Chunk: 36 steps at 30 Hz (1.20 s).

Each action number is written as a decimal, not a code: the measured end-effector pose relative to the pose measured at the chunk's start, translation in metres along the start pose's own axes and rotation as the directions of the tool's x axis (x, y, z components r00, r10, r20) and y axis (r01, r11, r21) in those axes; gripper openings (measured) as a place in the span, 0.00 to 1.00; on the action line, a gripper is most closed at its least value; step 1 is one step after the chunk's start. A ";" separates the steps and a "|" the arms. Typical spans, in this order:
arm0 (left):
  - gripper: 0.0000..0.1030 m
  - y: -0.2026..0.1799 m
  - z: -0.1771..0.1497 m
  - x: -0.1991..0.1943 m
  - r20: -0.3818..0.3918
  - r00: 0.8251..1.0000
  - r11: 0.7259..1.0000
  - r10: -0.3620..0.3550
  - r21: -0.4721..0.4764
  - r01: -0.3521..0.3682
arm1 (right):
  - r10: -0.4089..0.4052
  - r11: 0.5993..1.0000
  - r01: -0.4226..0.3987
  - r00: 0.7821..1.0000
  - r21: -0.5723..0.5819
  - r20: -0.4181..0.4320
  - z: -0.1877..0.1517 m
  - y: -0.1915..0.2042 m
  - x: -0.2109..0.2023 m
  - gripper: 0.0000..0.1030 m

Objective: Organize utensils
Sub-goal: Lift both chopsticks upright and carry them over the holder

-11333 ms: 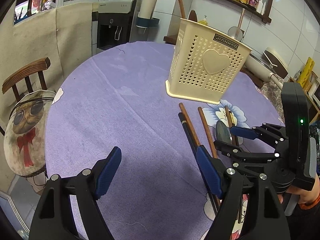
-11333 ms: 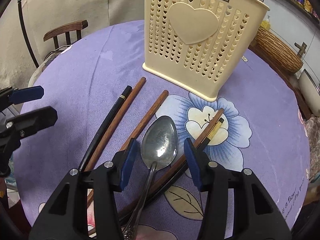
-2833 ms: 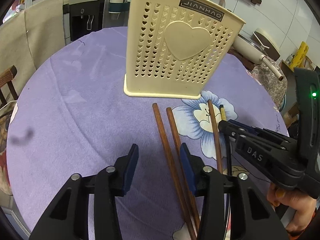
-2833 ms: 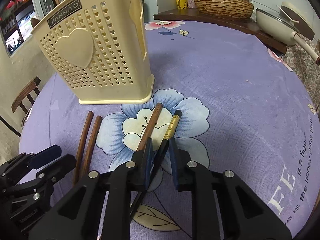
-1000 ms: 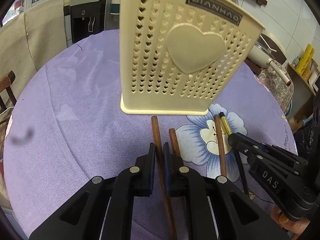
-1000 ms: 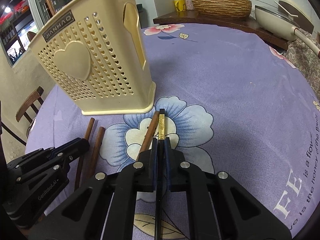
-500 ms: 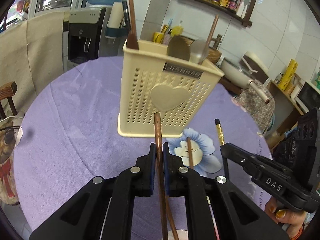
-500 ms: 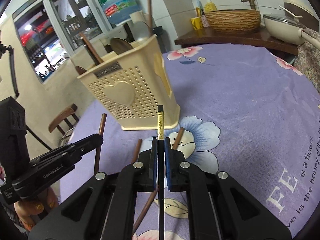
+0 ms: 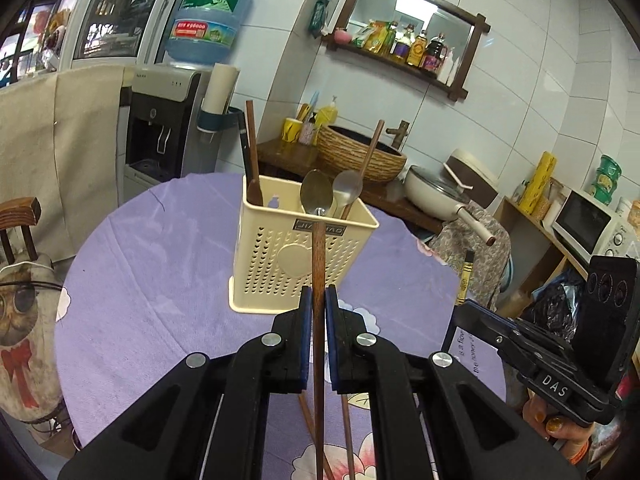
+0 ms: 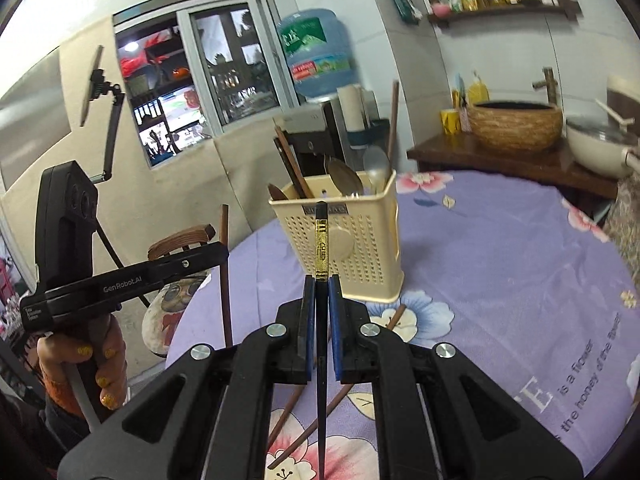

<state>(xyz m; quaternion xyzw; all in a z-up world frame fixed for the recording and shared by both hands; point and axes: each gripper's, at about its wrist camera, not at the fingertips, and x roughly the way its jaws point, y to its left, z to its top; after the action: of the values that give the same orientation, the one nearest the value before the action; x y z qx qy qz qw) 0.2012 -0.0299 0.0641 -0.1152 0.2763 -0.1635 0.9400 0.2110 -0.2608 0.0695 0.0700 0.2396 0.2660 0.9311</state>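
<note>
The cream utensil holder (image 9: 298,256) stands upright on the purple tablecloth (image 9: 160,280) of the round table, and it is where the utensils must go. Inside it there are already two metal spoons (image 9: 318,196), a wooden spoon handle (image 9: 370,152) and some long sticks (image 9: 251,148) at its far left corner, so I judge that a good part of the sorting is done.

The left gripper (image 9: 315,304) is closed tight on a brown wooden chopstick (image 9: 318,272). The chopstick passes between the blue pads and its tip points up toward the front wall of the holder, clear of the table. The right gripper (image 10: 319,292) is closed as well, on a black chopstick with a gold band (image 10: 320,248). This one also points at the holder and is lifted off the cloth. In the left wrist view the same black chopstick (image 9: 464,280) is seen at the right, held apart from the holder.

What is left, as far as I can see: both held chopsticks are not yet in the holder, and two more brown chopsticks (image 10: 320,400) lie on the flower print of the cloth, under the right gripper. So the task is perhaps a little over half finished.

Around the table there are a wooden chair (image 9: 20,216), a water dispenser (image 9: 168,120) and a wall shelf with bottles (image 9: 404,52)
</note>
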 end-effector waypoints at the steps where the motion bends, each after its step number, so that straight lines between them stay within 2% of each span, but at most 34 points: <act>1: 0.07 -0.001 0.001 -0.002 0.007 1.000 1.000 0.000 0.000 0.000 | -0.002 1.000 0.002 1.000 -0.008 0.002 0.001 0.002 -0.002 0.07; 18: 0.07 -0.005 0.016 -0.014 0.057 0.998 1.000 -0.017 0.008 0.017 | -0.007 1.000 0.007 1.000 -0.028 0.024 0.015 0.004 -0.006 0.07; 31: 0.07 -0.007 0.045 -0.020 0.086 0.996 0.999 -0.021 0.029 0.019 | 0.008 0.999 -0.006 0.999 -0.052 0.037 0.048 0.007 -0.002 0.07; 36: 0.07 -0.010 0.071 -0.020 0.083 0.996 0.999 -0.024 0.046 0.021 | -0.003 0.994 0.007 0.999 -0.112 0.035 0.072 0.016 0.001 0.07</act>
<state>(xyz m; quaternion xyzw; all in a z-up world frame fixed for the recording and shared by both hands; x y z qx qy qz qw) 0.2219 -0.0224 0.1349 -0.1037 0.2315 -0.1754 0.9513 0.2395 -0.2472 0.1362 0.0219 0.2082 0.2752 0.9383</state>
